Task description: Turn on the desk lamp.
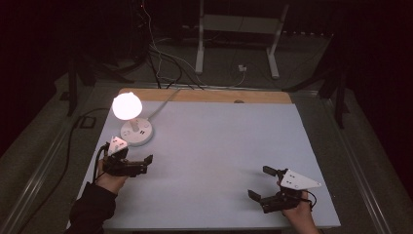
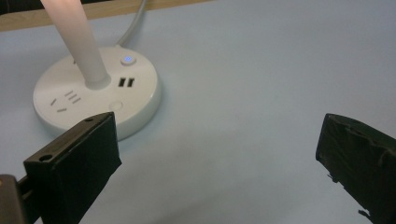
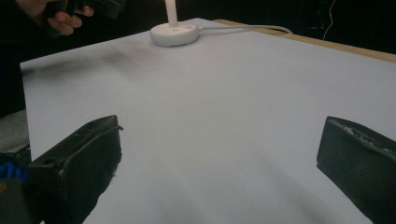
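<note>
Pale grey matte sheet covers the table [image 1: 219,161]. Right gripper [image 1: 260,183] and left gripper [image 1: 146,163] hover wide open, empty. Just beyond the left one stands the lit lamp [image 1: 127,106], its round glossy white base [image 2: 98,93] near the wooden edge [image 1: 204,95]; dark floor, cables behind.

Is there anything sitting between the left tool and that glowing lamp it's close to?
Nothing visible does. The left tool hovers open just in front of the lamp, and in the left gripper view only bare table lies between its jaws and the lamp's round base.
</note>
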Demonstrator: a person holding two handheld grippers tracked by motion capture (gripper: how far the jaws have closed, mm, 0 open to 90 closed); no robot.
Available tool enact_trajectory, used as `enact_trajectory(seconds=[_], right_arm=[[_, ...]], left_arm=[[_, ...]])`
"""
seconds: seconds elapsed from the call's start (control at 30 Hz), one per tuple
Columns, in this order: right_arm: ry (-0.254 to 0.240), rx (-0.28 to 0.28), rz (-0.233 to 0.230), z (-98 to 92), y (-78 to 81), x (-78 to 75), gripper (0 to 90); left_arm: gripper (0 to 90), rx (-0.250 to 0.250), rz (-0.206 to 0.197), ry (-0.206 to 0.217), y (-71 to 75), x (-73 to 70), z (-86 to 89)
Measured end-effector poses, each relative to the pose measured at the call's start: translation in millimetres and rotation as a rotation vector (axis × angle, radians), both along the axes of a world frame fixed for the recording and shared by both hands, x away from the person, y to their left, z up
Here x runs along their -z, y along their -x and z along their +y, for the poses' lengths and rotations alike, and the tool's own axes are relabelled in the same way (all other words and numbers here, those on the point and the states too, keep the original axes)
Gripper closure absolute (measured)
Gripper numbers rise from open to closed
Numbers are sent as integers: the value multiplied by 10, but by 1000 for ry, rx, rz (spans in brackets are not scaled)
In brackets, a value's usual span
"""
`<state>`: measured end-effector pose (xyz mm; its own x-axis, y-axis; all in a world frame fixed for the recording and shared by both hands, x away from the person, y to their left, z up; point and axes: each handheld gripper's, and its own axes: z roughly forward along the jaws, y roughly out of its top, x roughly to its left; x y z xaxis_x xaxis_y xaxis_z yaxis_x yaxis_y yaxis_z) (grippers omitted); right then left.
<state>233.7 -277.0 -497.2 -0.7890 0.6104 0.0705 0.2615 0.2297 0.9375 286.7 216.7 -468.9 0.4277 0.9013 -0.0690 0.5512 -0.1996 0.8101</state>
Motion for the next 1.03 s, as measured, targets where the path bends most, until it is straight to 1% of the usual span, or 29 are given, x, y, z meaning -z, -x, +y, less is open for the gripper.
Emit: enact_trajectory(seconds=[0.17,0.33,0.4,0.47,0.53,0.6,0.67,0.73,0.77,0.83,0.93,1.03], right_arm=[[-1,1,1,-2,0,0,0],[3,1,0,3,0,2,0],[5,0,3,6,4,5,0],[6,-1,2,6,2,5,0],[4,1,5,5,-1,7,0],[7,1,5,9,3,10,0],[10,0,4,8,0,12,0],[9,1,7,5,-4,15,0],[9,1,6,5,-2,14,0],[10,1,3,7,5,9,0],[10,1,5,7,3,11,0],[13,-2,3,10,4,11,0]], left_arm=[[1,14,5,-2,104,60,8],[1,35,21,-27,204,145,1],[1,44,22,-19,235,190,13],[2,59,29,2,259,243,36],[2,68,31,32,290,304,61],[2,80,35,28,313,345,81],[2,81,41,6,338,381,86],[2,91,69,-19,354,425,77],[2,102,79,-26,358,440,72],[2,106,81,-47,357,446,58],[2,104,87,-57,340,463,46],[2,107,84,-50,332,464,44]])
